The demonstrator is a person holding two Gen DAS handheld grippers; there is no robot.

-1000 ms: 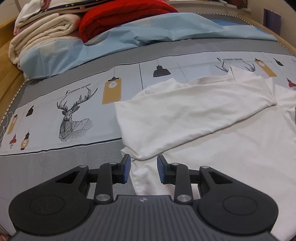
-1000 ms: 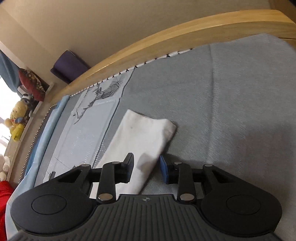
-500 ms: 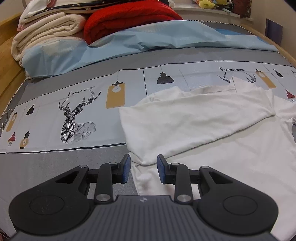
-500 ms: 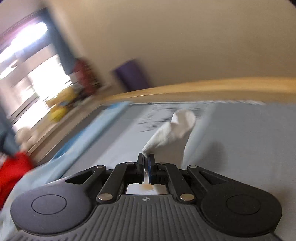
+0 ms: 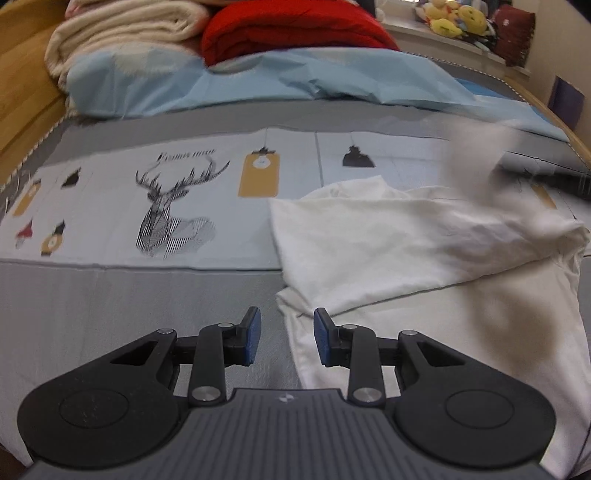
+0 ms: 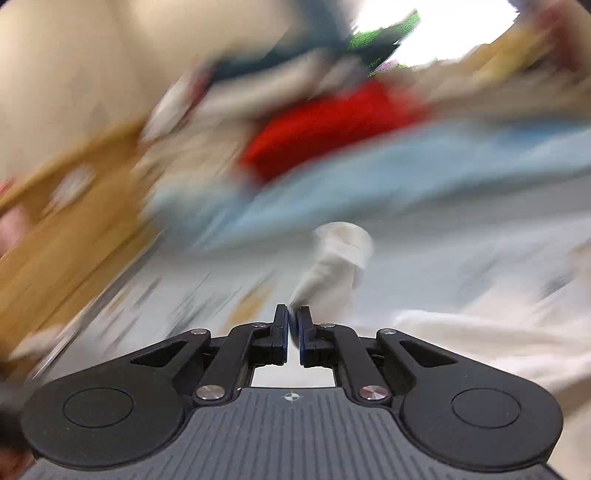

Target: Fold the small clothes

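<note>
Left hand-held gripper (image 5: 287, 341): jaws spread, blue pads apart, nothing between them. It hangs over the near left corner of a white shirt (image 5: 424, 258) lying on the bed (image 5: 92, 295); the right pad sits above the cloth edge, the left pad above the bare grey bedcover.

Shirt: spread on the bed, one portion folded across the rest. The folded part's long axis runs from lower left to upper right in the left wrist view, ending in a bunched corner at the right edge. Folded edge is creased, not flat.

Right hand-held gripper (image 6: 293, 326): jaws nearly pressed together but easing apart, with the end of a small white sock (image 6: 334, 273) pinched between them. The sock stands away from the fingertips, its long axis pointing up and slightly right in the right wrist view, its rounded end farthest from the jaws. The background there is heavily smeared.

In the left wrist view a pale blur (image 5: 476, 162) shows above the shirt's far right part; cannot tell what it is.

Head of bed: red blanket (image 5: 295, 29), cream blanket (image 5: 122, 33), light blue sheet (image 5: 258, 85).
</note>
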